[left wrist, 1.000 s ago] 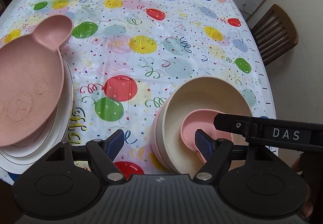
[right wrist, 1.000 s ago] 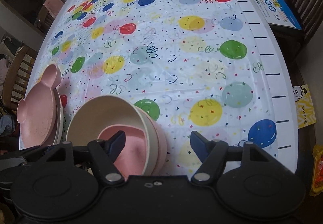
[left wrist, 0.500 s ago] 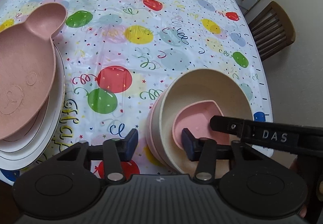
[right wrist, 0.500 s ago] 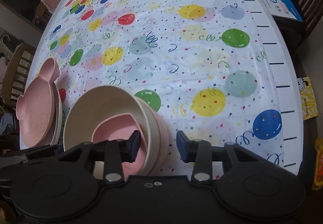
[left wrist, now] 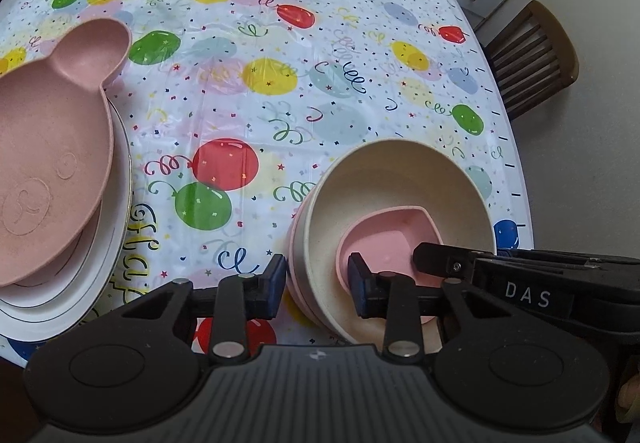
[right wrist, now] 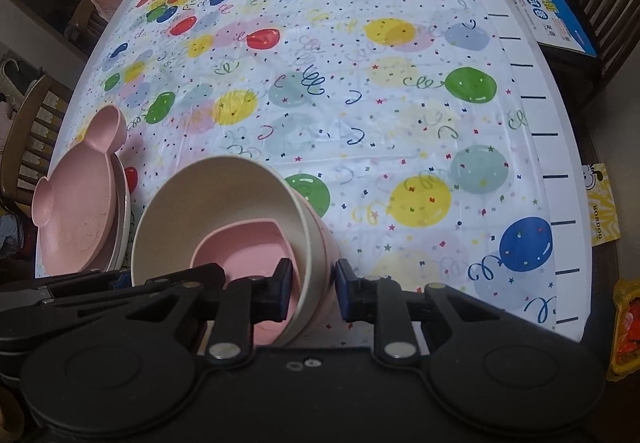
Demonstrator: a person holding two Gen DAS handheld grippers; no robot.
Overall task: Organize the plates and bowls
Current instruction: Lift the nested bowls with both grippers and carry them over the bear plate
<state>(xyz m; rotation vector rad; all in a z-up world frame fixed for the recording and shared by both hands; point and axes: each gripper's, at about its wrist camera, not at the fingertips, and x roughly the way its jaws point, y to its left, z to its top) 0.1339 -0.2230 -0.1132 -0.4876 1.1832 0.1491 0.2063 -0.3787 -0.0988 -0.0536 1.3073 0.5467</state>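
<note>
Counter (left wrist: 360, 91) under a balloon-print cloth (right wrist: 400, 131), the biggest thing we see in both views. Wooden chair (left wrist: 532, 55) beyond its far right edge; a second chair (right wrist: 32, 131) at the left in the right wrist view.

Plate stack at the near left: a pink bear plate (left wrist: 48, 163) lies on top of a white plate (left wrist: 108, 263), bear ears pointing away from us.

Bowl stack at the near right: a cream bowl (left wrist: 400, 179) nested in a pink outer bowl (right wrist: 326, 243), with a small pink dish (left wrist: 384, 239) lying inside the cream one.

Left tool (left wrist: 317, 285) straddles the stack's near-left wall, one finger outside, one inside. The pads look close against the wall, but we cannot tell whether they pinch it.

Right tool (right wrist: 313, 295) straddles the near-right wall likewise, narrowed nearly to the wall; contact is not clear either. The stack appears tilted in that view, perhaps from lens distortion.
</note>
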